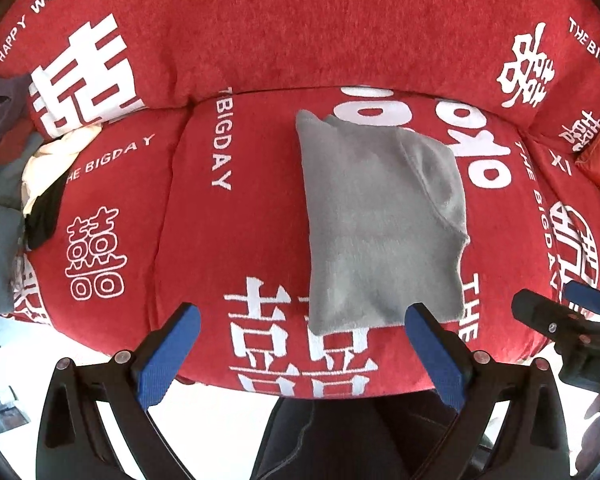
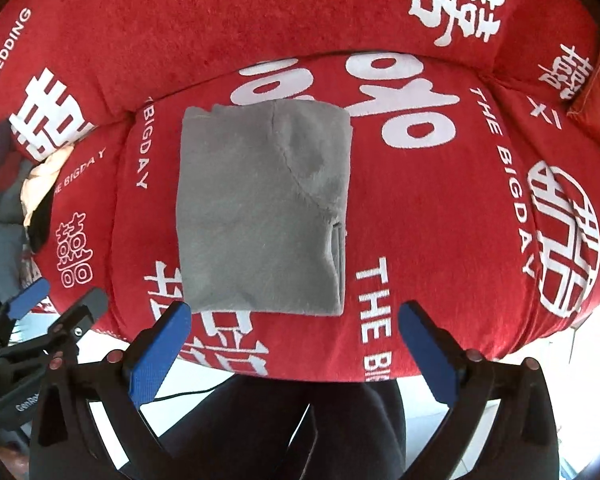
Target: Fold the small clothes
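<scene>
Folded grey garment on the red sofa

The red sofa (image 1: 260,40) carries my folded grey garment (image 2: 260,216) flat at its seat's centre, a clothes pile (image 1: 24,168) at nine o'clock; my left tool (image 1: 300,320) and right tool (image 2: 294,316) both gape above it, holding nothing.

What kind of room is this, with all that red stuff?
Probably a living room at home. A folded grey garment lies on a sofa under a red wedding-print cover, more clothes are piled at one end, and a pale floor shows below.
</scene>
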Demonstrator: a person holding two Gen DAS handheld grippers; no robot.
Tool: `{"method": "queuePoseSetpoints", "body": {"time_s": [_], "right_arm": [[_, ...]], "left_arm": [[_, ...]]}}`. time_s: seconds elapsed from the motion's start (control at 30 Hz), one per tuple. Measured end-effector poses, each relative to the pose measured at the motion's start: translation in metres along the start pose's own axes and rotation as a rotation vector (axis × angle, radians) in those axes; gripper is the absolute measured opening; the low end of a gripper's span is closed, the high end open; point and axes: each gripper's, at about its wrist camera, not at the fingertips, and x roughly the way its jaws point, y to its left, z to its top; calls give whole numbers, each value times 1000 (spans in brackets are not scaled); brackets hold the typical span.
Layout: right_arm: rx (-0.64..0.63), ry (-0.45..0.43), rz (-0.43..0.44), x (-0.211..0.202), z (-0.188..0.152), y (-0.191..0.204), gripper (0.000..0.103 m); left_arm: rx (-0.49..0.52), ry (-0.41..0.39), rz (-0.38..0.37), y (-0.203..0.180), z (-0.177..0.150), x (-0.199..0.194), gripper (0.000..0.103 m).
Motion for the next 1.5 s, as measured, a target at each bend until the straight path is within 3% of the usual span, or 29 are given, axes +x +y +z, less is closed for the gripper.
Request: {"method": "queuePoseSetpoints", "body": {"time_s": [1.5], "right_arm": [[-23, -41, -100, -32, -8, 12, 103]], "left_arm": [[-36, -6, 10, 4, -18, -28, 102]]}}
